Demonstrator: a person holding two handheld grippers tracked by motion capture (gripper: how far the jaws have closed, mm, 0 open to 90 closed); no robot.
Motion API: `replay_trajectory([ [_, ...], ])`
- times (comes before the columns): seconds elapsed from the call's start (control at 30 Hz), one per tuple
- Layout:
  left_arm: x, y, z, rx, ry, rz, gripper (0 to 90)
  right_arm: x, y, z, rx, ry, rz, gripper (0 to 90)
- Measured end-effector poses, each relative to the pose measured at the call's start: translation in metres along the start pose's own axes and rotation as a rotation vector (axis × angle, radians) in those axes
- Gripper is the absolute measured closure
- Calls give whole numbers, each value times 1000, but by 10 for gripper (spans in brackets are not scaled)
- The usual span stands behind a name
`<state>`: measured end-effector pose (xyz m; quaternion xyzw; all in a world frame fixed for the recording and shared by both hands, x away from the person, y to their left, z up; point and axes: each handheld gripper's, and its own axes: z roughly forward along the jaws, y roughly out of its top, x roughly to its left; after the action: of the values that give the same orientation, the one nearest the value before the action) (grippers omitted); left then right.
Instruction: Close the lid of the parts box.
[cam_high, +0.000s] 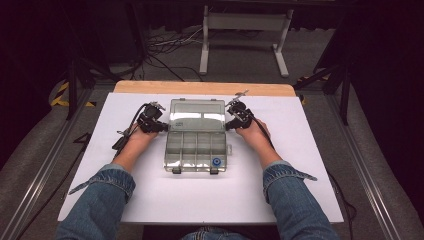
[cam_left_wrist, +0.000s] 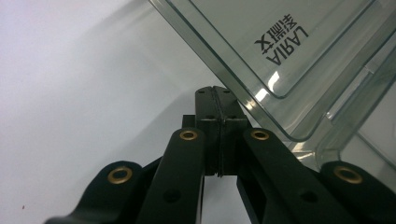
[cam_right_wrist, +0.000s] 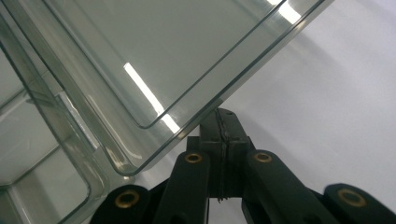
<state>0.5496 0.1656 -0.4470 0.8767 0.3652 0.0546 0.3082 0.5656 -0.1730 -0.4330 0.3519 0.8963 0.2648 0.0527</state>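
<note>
The clear box (cam_high: 196, 136) sits open mid-table, both closed, empty grippers, left (cam_high: 161, 127) and right (cam_high: 231, 124), touch under its lid (cam_high: 197, 114), probably tipping it shut next.

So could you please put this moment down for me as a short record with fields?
surface: white table top
box: clear compartment box, lid open
lid: clear lid, raised at the far side
contents: small blue piece in the near right compartment
left tool: shut, at the lid's left edge
right tool: shut, at the lid's right edge
</note>
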Motion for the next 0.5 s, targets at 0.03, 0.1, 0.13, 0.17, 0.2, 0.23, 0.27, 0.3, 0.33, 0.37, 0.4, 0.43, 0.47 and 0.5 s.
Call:
replay_trajectory([
  [0.03,0,0,0,-2,1,0,895,0,0,0,-1,0,1,900],
  [0.1,1,0,0,-4,6,3,894,0,0,0,-2,1,2,900],
  [0.13,0,0,0,-4,0,-8,894,0,0,0,-3,0,1,900],
  [0.17,0,0,0,-6,0,-10,894,0,0,0,-4,-2,1,900],
  [0.2,1,0,0,-15,3,-16,893,0,0,0,-4,-4,0,900],
  [0.23,1,0,0,-18,3,-19,892,0,0,-1,-7,-6,0,900],
  [0.27,2,0,-1,-22,5,-24,892,0,0,-1,-10,-9,-1,900],
  [0.3,2,0,-1,-28,4,-23,892,0,0,-1,-12,-12,0,900],
  [0.33,1,0,-1,-35,3,-27,892,0,0,-2,-16,-13,2,900],
  [0.37,1,0,-1,-35,3,-27,892,-1,0,-3,-23,-15,0,900],
  [0.4,1,0,-2,-39,5,-21,892,-1,0,-4,-30,-17,3,900],
  [0.43,1,1,-4,-50,7,-23,892,-1,1,-5,-37,-18,2,900],
  [0.47,1,1,-5,-54,10,-25,892,-2,1,-6,-45,-19,4,900],
  [0.5,1,1,-5,-54,10,-25,893,-2,1,-6,-45,-19,4,900],
])
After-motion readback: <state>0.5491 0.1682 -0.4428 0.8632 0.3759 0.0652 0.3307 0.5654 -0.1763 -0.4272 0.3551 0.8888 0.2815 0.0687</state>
